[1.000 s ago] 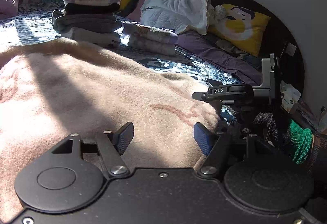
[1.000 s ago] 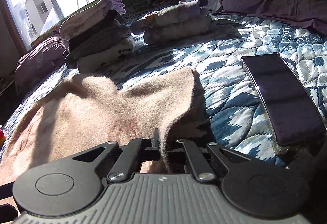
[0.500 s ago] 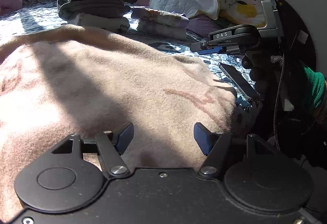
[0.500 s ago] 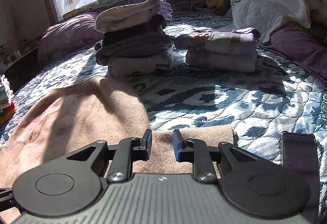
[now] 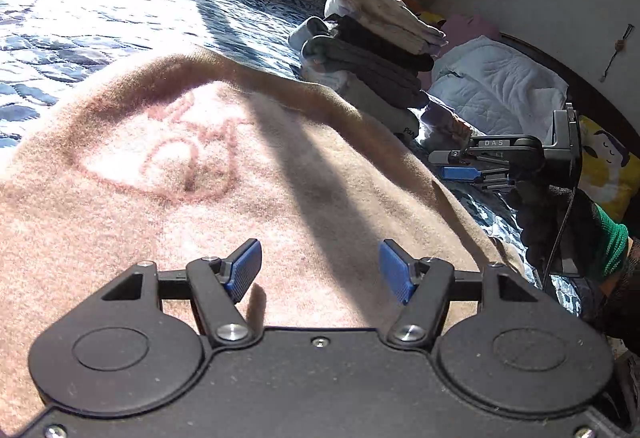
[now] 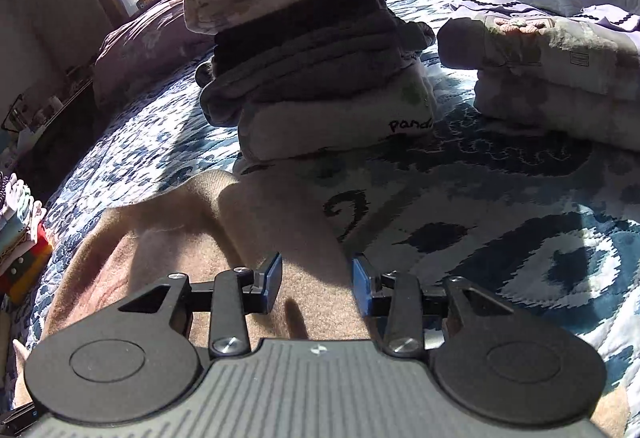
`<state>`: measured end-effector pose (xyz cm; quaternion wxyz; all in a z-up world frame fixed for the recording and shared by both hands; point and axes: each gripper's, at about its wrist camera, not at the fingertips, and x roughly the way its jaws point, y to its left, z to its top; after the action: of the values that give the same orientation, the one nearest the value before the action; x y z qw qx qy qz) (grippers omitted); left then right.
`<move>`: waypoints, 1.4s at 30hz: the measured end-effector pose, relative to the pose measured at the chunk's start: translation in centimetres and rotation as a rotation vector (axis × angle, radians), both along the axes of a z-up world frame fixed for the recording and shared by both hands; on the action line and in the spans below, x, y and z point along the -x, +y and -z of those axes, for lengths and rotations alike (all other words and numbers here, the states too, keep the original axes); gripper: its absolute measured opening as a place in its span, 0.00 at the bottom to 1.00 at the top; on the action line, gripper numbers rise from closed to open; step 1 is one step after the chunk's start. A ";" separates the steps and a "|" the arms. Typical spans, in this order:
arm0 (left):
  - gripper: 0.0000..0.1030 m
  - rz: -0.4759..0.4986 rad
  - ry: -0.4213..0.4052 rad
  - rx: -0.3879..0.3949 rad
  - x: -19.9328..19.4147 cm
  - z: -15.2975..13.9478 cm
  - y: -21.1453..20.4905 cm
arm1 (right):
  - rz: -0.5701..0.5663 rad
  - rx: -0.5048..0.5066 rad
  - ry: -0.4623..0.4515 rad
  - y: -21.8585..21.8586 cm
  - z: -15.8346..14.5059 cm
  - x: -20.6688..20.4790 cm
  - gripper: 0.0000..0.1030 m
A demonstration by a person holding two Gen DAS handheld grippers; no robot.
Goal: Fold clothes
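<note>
The left claw (image 5: 320, 270) stands wide open over a beige fleece garment (image 5: 208, 174), its blue pads well apart and gripping nothing. The garment lies spread on the bed, over a blue patterned quilt (image 5: 80, 18), and bears a reddish line drawing on its sunlit part. A broad shadow crosses the cloth from the far edge toward the claw.

The right claw (image 6: 316, 284) is also open, though by a narrower gap, and it holds nothing; beige cloth lies under and between its fingers, whether touching them cannot be told. In the right wrist view the garment (image 6: 168, 238) ends in a folded edge near the quilt (image 6: 520, 230), which shows dark swirls on white.

Just beyond the garment stands a tall stack of folded clothes (image 6: 312, 50): a pale piece on top, dark and grey pieces in the middle, a white one with the word "panda" at the bottom. Beside it, to the right, sits a lower pile of folded clothes (image 6: 560, 78). A purple pillow (image 6: 144, 46) rests near the window.

In the left wrist view the right claw (image 5: 460, 166) appears at the right edge, held by a gloved hand (image 5: 560, 222) with a green cuff. A white padded bundle (image 5: 496, 90) and a yellow cushion (image 5: 604, 174) lie behind it.
</note>
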<state>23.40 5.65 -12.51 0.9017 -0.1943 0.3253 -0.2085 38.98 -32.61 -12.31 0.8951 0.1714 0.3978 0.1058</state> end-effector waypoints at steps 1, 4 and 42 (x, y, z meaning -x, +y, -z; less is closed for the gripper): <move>0.63 -0.019 0.004 0.005 -0.6 0.1 0.6 | -0.003 0.000 0.013 0.2 0.4 -1.3 0.39; 0.63 -0.059 0.046 0.059 -2.2 0.9 2.1 | -0.026 -0.035 0.057 0.5 1.8 -5.2 0.40; 0.64 -0.154 -0.053 0.008 -9.1 -4.7 8.6 | -0.156 0.286 -0.096 6.7 2.2 -6.5 0.26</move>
<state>32.55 14.21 -7.78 0.9225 -0.2167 0.2846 -0.1450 45.52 -25.95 -14.54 0.9174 0.0057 0.3776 0.1252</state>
